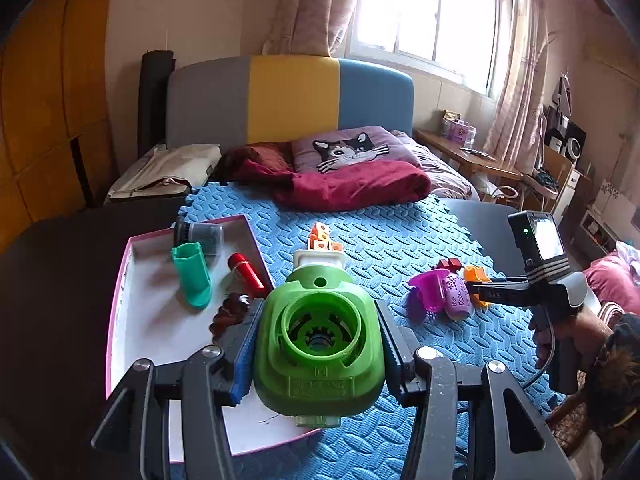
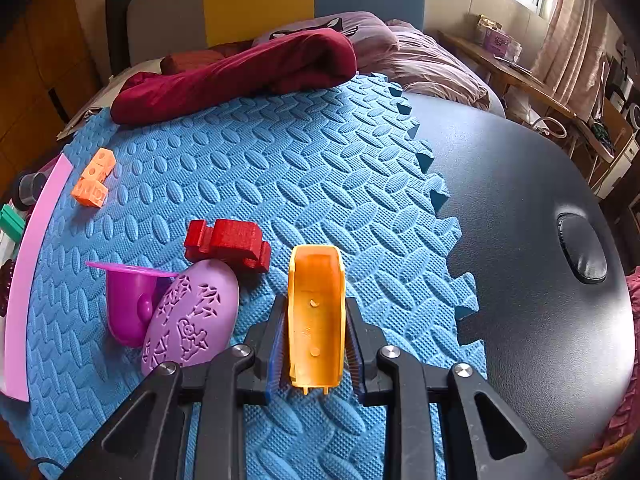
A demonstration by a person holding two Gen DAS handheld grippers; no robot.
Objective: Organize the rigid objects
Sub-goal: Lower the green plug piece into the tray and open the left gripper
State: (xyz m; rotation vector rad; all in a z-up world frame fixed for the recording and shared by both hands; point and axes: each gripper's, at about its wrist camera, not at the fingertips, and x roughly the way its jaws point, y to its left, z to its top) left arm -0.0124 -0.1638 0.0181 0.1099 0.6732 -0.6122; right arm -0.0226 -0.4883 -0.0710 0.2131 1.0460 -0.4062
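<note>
My left gripper (image 1: 318, 354) is shut on a green plastic housing (image 1: 320, 344) with a round opening, held above the blue foam mat (image 1: 400, 240) beside the pink-rimmed white box (image 1: 144, 320). In the box lie a teal tube (image 1: 192, 276), a red cylinder (image 1: 246, 274), a clear jar (image 1: 202, 234) and a dark brown piece (image 1: 230, 314). My right gripper (image 2: 316, 340) is shut on an orange scoop-shaped shell (image 2: 316, 316) low over the mat (image 2: 280, 160). To its left lie a lilac patterned egg (image 2: 192, 316), a magenta cup (image 2: 128, 300), a red block (image 2: 228, 242) and orange cubes (image 2: 94, 180).
A dark red blanket (image 2: 240, 68) and a cat pillow (image 1: 348, 148) lie at the mat's far edge. Black tabletop (image 2: 520, 200) borders the mat on the right. The box's pink wall (image 2: 28, 264) stands at the left edge. A person's hand (image 1: 568, 332) grips the right tool.
</note>
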